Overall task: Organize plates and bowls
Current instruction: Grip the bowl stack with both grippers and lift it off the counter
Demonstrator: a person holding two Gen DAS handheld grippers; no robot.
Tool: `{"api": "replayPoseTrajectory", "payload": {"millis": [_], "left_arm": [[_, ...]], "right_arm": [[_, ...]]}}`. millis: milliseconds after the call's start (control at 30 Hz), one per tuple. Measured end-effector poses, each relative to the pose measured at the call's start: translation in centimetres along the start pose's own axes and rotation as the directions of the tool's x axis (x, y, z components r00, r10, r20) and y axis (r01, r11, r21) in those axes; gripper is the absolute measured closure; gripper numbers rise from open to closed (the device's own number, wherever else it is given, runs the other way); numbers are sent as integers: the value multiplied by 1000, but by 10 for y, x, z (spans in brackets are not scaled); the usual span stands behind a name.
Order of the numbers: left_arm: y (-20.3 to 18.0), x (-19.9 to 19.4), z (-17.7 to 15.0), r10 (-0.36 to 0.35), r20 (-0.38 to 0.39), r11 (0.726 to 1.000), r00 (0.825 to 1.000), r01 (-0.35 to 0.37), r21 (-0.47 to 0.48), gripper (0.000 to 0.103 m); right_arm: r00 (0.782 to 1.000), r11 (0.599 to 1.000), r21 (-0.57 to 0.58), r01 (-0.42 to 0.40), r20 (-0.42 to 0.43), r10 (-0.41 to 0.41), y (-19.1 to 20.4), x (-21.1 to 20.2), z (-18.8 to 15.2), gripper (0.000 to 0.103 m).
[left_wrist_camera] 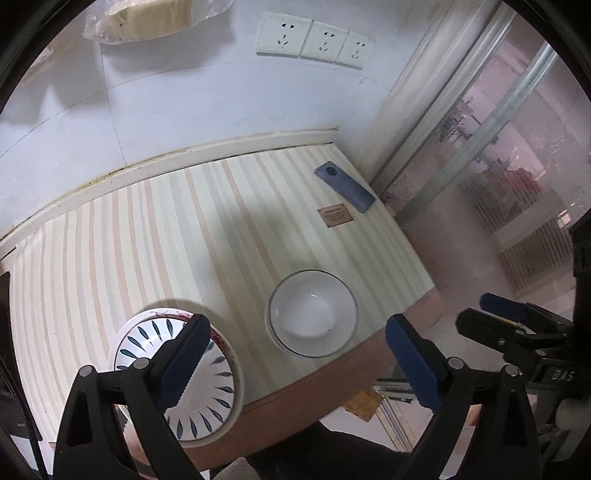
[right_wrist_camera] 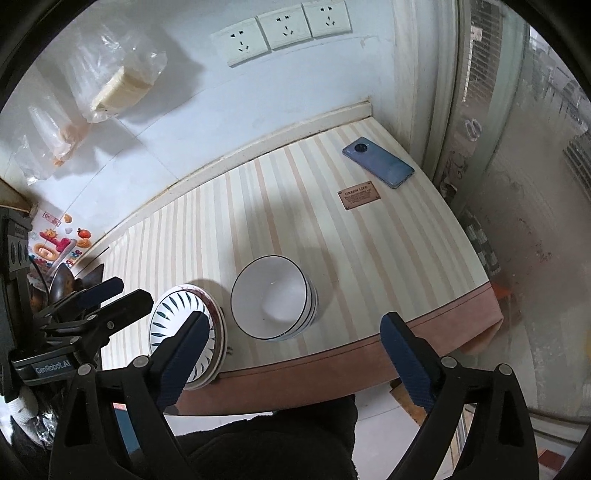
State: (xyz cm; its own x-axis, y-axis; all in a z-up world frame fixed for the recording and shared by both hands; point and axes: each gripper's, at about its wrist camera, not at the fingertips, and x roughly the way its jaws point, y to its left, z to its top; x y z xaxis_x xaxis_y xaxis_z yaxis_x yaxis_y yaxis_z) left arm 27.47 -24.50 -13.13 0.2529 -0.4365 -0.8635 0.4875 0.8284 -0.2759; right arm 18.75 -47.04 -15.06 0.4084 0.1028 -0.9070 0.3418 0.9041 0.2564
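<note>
A stack of plates [left_wrist_camera: 177, 373] with a blue leaf pattern on top sits at the front left of the striped table; it also shows in the right wrist view [right_wrist_camera: 184, 332]. To its right stands a stack of white bowls [left_wrist_camera: 312, 317] with dark rims, also in the right wrist view [right_wrist_camera: 273, 297]. My left gripper [left_wrist_camera: 295, 354] is open and empty above the table's front edge, between plates and bowls. My right gripper [right_wrist_camera: 295, 354] is open and empty, held in front of the table edge below the bowls. Each gripper shows at the side of the other's view.
A blue phone [right_wrist_camera: 376, 162] lies at the table's far right corner beside a small brown label [right_wrist_camera: 358, 199]. The striped table [right_wrist_camera: 295, 206] meets a white wall with sockets [right_wrist_camera: 280, 29]. Plastic bags [right_wrist_camera: 118, 81] hang on the wall. A glass door [left_wrist_camera: 498, 166] stands right.
</note>
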Motion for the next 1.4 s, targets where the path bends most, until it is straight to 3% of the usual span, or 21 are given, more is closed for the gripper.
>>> {"api": "replayPoseTrajectory", "payload": {"millis": [200, 333, 533, 667, 833, 967, 1000, 1100, 1400], "left_arm": [[10, 42, 4, 18, -54, 1000, 998, -19, -9, 6], [22, 82, 8, 10, -122, 999, 993, -13, -29, 6], [37, 145, 12, -9, -238, 998, 971, -8, -68, 7], [45, 181, 13, -50, -311, 993, 949, 14, -117, 19], [54, 218, 6, -114, -397, 982, 910, 44, -183, 20], [59, 232, 2, -187, -414, 967, 891, 93, -238, 40], [60, 233, 3, -203, -409, 963, 890, 105, -249, 43], [59, 232, 4, -257, -383, 948, 887, 156, -276, 55], [55, 231, 5, -224, -366, 952, 903, 122, -282, 56]], "right_arm": [[998, 999, 33, -13, -54, 15, -16, 39, 9, 7], [989, 996, 65, -58, -133, 67, -32, 85, 13, 6], [949, 973, 150, -177, -236, 209, -53, 162, 12, 6], [906, 948, 192, -253, -295, 302, -60, 214, 7, 6], [852, 911, 272, -309, -347, 392, -63, 261, 1, 6], [832, 897, 293, -332, -358, 425, -60, 283, 0, 7], [827, 888, 305, -345, -349, 441, -61, 287, 0, 9], [811, 859, 346, -376, -324, 486, -61, 297, 0, 34], [819, 867, 346, -359, -328, 471, -52, 306, 9, 35]]}}
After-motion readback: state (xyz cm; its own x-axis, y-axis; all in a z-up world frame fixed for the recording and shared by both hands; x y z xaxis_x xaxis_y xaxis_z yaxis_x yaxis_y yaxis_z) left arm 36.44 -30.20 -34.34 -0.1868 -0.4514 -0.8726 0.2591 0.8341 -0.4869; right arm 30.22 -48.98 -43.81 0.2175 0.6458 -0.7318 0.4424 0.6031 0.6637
